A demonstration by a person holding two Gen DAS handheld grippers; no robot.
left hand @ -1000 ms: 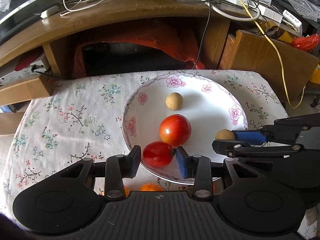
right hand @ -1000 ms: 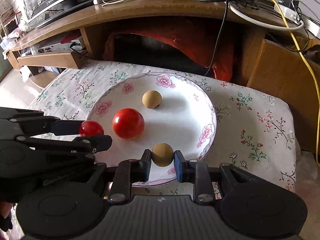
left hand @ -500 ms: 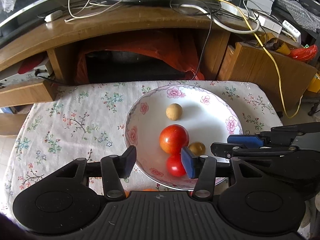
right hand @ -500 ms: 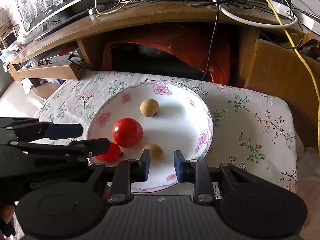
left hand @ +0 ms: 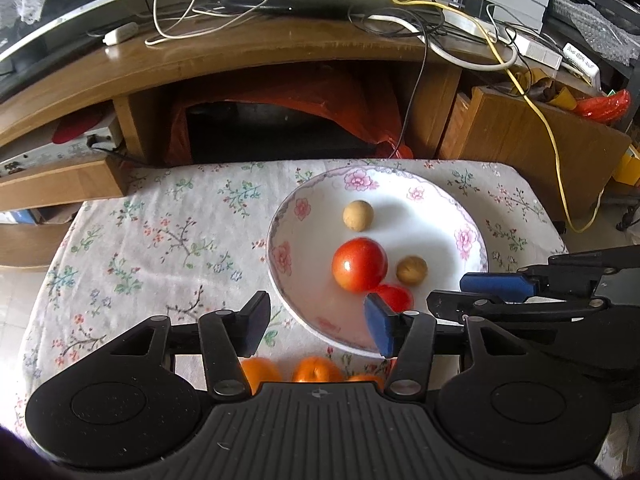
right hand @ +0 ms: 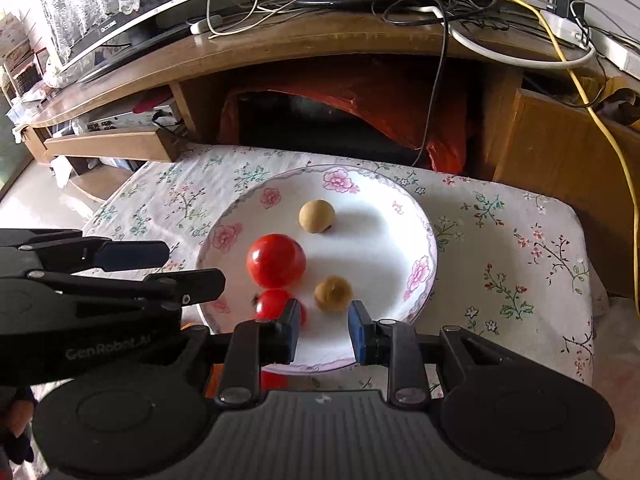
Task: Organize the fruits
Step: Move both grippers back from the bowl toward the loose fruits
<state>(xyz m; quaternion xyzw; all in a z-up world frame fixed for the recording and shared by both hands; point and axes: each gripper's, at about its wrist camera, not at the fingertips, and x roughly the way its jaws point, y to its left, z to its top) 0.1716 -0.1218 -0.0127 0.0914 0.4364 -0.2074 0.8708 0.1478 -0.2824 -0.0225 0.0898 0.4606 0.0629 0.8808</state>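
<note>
Below the plate (left hand: 424, 228), oranges (left hand: 316, 371), perhaps, hide behind the left gripper (left hand: 316, 314), opening empty; right gripper (right hand: 324, 326) clenched empty.

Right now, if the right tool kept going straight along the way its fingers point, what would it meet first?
Most likely the bare white floor of the plate, just ahead of the right tool. The small brown fruit sits slightly left of that line, so it might be brushed instead; depth is hard to judge in this wide view.

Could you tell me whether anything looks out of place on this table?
Nothing is spilled or damaged, but oranges lie on the tablecloth just outside the plate's near rim, while the tomatoes and small tan fruits sit inside it.
</note>
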